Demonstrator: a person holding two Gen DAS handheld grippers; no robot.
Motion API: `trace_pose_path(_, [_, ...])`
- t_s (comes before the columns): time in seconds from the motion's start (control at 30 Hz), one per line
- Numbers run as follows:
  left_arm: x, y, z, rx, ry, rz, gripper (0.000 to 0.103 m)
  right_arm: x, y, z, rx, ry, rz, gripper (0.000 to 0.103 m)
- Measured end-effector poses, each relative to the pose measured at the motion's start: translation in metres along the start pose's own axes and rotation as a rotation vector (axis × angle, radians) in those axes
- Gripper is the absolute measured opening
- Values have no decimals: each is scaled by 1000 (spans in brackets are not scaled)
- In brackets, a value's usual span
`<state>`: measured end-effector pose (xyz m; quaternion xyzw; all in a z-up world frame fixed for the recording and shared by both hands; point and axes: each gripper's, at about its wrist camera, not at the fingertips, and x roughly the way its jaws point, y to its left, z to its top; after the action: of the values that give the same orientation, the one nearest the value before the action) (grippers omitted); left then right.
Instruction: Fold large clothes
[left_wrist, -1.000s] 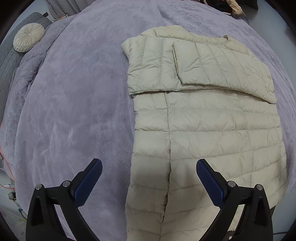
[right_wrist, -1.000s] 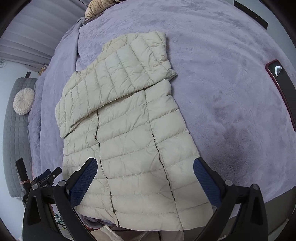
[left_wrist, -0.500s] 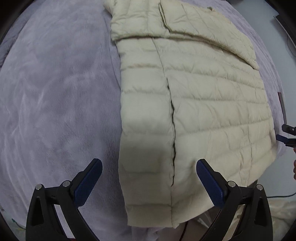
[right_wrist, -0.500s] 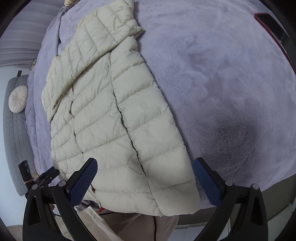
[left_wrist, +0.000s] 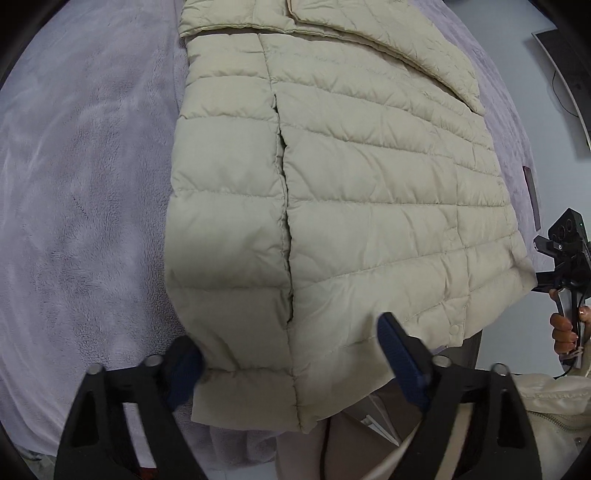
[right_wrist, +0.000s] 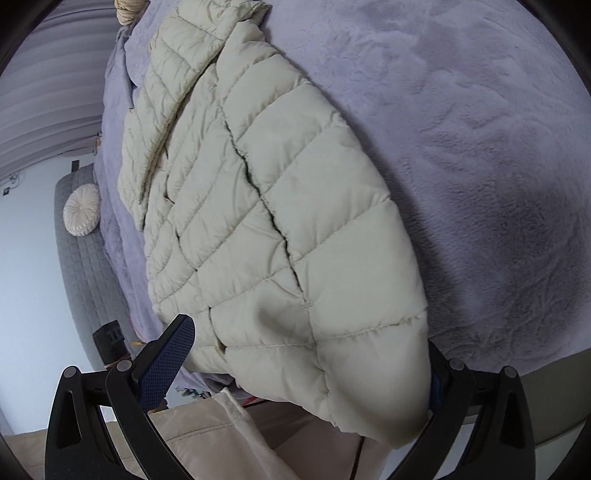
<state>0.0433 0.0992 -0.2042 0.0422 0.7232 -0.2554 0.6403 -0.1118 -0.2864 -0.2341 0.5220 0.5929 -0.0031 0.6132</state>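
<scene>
A cream quilted puffer jacket (left_wrist: 351, 192) lies flat on a lilac plush bedspread (left_wrist: 81, 192), sleeves folded across its chest, hem hanging over the bed's near edge. My left gripper (left_wrist: 291, 373) is open, its blue pads either side of the hem's left corner. In the right wrist view the jacket (right_wrist: 258, 229) fills the middle; my right gripper (right_wrist: 303, 373) is open around the hem's right corner, the right pad hidden behind the fabric. The right gripper also shows in the left wrist view (left_wrist: 565, 258), held in a hand.
A round cream cushion (right_wrist: 82, 209) rests on a grey quilted headboard (right_wrist: 81, 280) at the left. A dark flat device (left_wrist: 532, 195) lies on the bedspread right of the jacket. The person's beige clothing (right_wrist: 221, 435) is below the bed edge.
Both grippers have moved down and in toward the jacket's hem; the hem corners now sit between the open jaws. The jacket has not moved.
</scene>
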Motion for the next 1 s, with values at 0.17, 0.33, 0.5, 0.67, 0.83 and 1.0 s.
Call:
trace_pose_path(0.17, [-10,10,4,11,5,-25,19,2,14,2,-10,26,19,40])
trace_pose_path(0.33, [-34,9,5,28,-20,-138,11,3,32,2,-64,38,94,13])
trace_pose_path(0.5, [-62,16,14,-15,-68,-254,11,-16,57,7,-97,3,225,12])
trace_pose_path(0.67, [-91,20,39,-81,-165,-350,11,-34,90,25,-129,-59,332,12])
trace_pose_path(0.83, [-127,18,86,-94,-309,-388,11,-50,132,62,-180,-117,425,12])
trace_pose_path(1.0, [-142,23,153,-103,-436,-327,11,-57,162,126,-193,-165,467,12])
